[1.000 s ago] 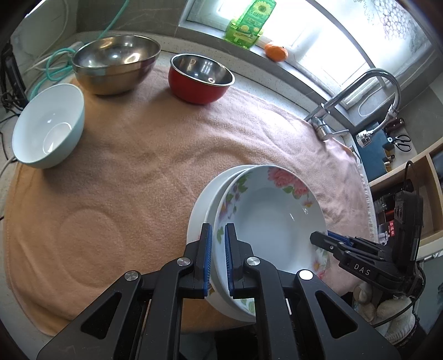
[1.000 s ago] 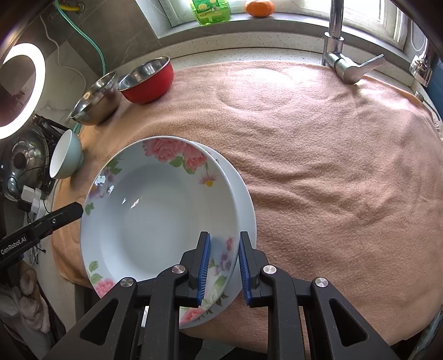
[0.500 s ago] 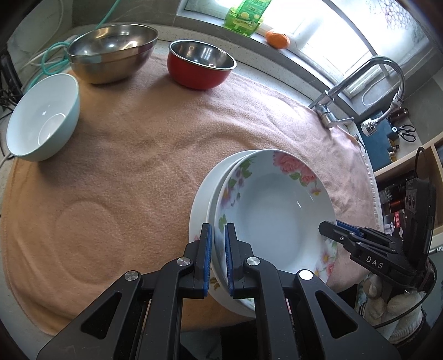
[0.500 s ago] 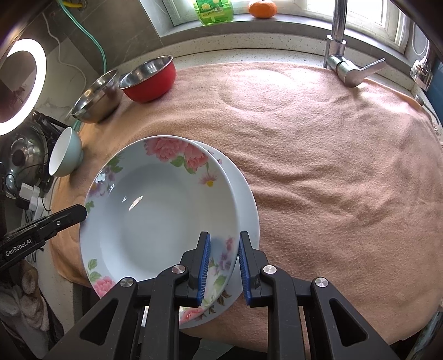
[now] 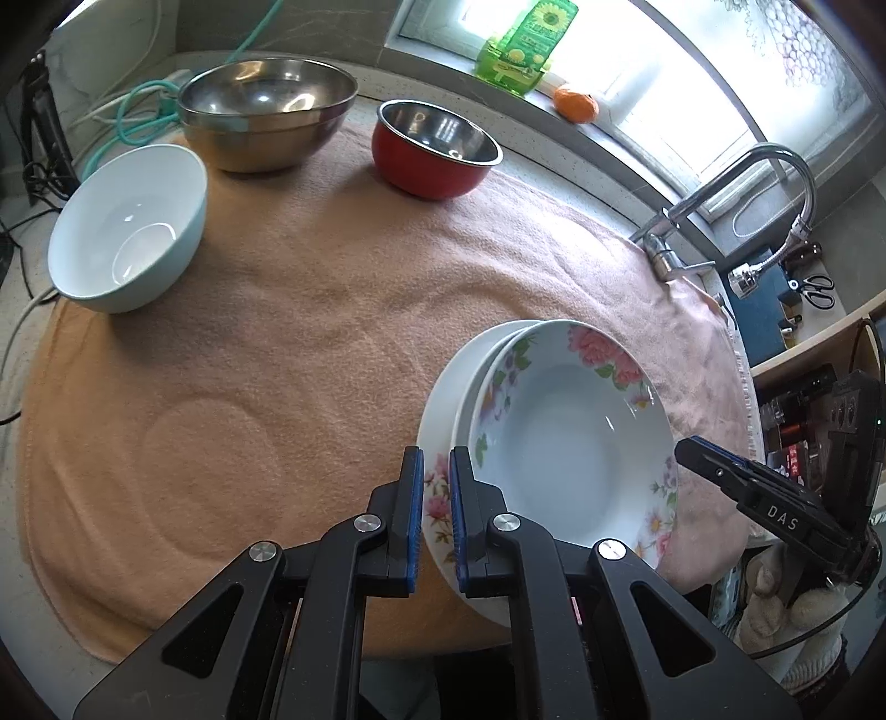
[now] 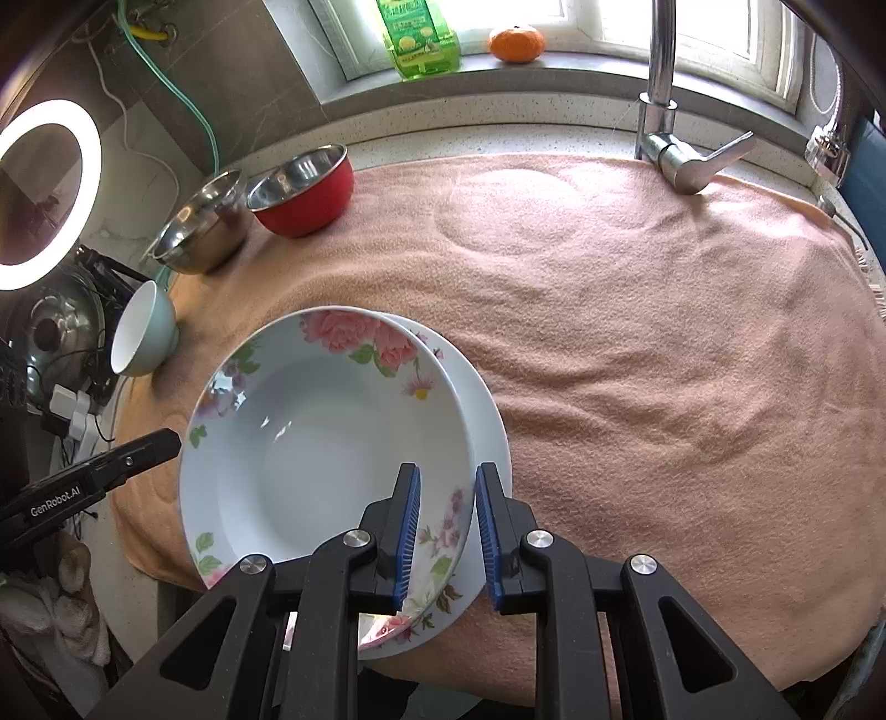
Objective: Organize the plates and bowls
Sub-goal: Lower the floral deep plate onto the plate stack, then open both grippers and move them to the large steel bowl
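Left tongs (image 5: pixel 436 518): I see them pinching the near-left rim of the plates (image 5: pixel 565 443), blue pads narrow with the rim edge between them. They reach in low from the near edge, pointing toward the window.

Right tongs (image 6: pixel 446 531): I see them pinching the near-right rim of the same plates (image 6: pixel 332 459), pads on either side of the flowered rim. In the left view, they come in from the right side, tips at the plates' right rim.

Plates: two stacked, a flowered deep one on top of a plain white one that shows past its edge. The stack sits at the near edge of the towel (image 6: pixel 637 343), partly overhanging it. I cannot tell whether the stack is lifted or resting.

Pale bowl (image 5: pixel 127 227): upright at the towel's far-left edge, well apart from the plates.

Steel bowl (image 5: pixel 266 122): behind the pale bowl, at the back of the towel.

Red bowl (image 5: pixel 434 149): just beside the steel bowl, to its right, steel inside.

Towel: pink-orange, spread over the tabletop (image 6: pixel 498 144), with round dents pressed into it.

Tap (image 6: pixel 664 99): at the back right, beyond the towel.

Sill: a green bottle (image 6: pixel 421 39) and an orange (image 6: pixel 516 43) stand near each other on it.

Ring light (image 6: pixel 50 194): lit, at the left in the right view.
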